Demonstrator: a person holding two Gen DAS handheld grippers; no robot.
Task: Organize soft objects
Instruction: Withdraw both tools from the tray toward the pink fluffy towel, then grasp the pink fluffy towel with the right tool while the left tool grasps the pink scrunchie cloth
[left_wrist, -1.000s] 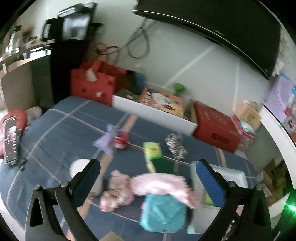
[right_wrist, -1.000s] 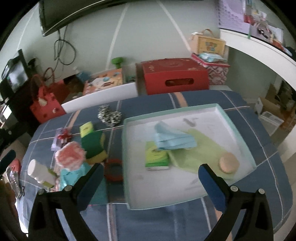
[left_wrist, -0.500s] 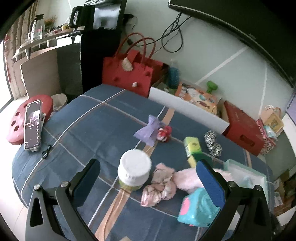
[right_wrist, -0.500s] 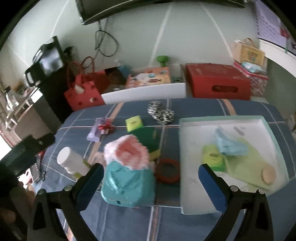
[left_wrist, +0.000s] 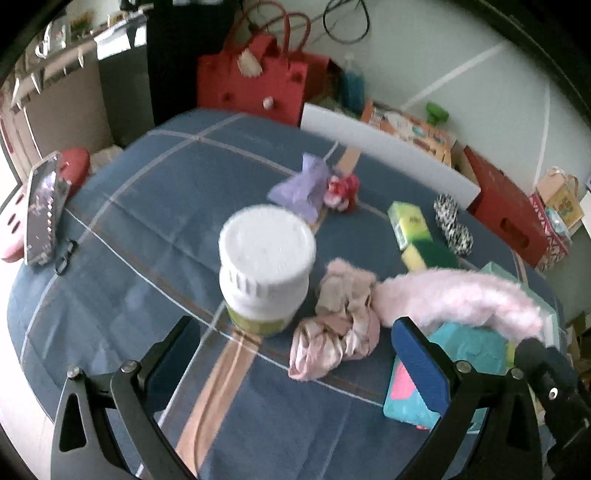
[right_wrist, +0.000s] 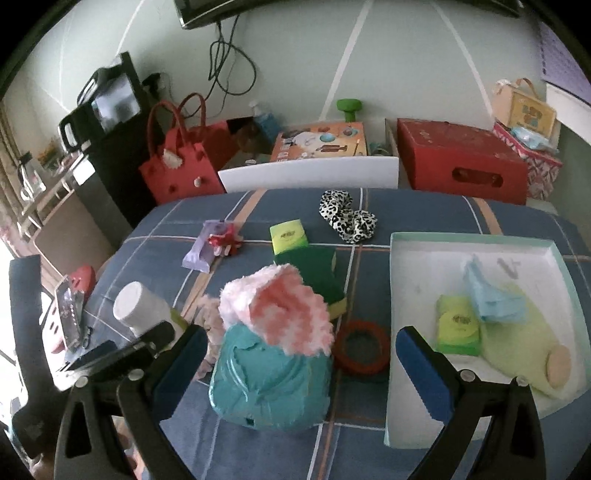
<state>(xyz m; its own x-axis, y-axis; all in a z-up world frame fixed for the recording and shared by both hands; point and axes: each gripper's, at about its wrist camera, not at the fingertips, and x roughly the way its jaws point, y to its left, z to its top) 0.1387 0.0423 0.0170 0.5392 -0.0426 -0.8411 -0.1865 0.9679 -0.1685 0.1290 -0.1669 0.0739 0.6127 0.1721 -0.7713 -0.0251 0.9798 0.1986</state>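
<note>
My left gripper (left_wrist: 299, 365) is open, low over the blue checked cloth, just short of a white-capped bottle (left_wrist: 266, 266) and a crumpled pink satin scrunchie (left_wrist: 336, 328). A fluffy pink cloth (left_wrist: 458, 299) drapes over a teal box (left_wrist: 469, 354) to their right. My right gripper (right_wrist: 303, 373) is open too, with the teal box (right_wrist: 269, 384) and fluffy pink cloth (right_wrist: 277, 306) between its fingers, not touched. To the right, the white tray (right_wrist: 424, 280) holds a blue cloth (right_wrist: 491, 299), a pale green cloth (right_wrist: 524, 332), a green tissue pack (right_wrist: 458, 325) and a beige puff (right_wrist: 557, 365).
A leopard scrunchie (right_wrist: 345, 216), a green sponge (right_wrist: 314, 273), a green pack (right_wrist: 288, 234), a purple packet (right_wrist: 201, 249), a red toy (right_wrist: 225, 240) and a red ring (right_wrist: 362, 347) lie on the table. A phone (left_wrist: 42, 210) sits at the left edge. Red bags and boxes stand behind.
My left gripper has swung left and come closer to the bottle and the pink scrunchie. My right gripper has shifted left from the tray to the teal box. Both stayed open.
</note>
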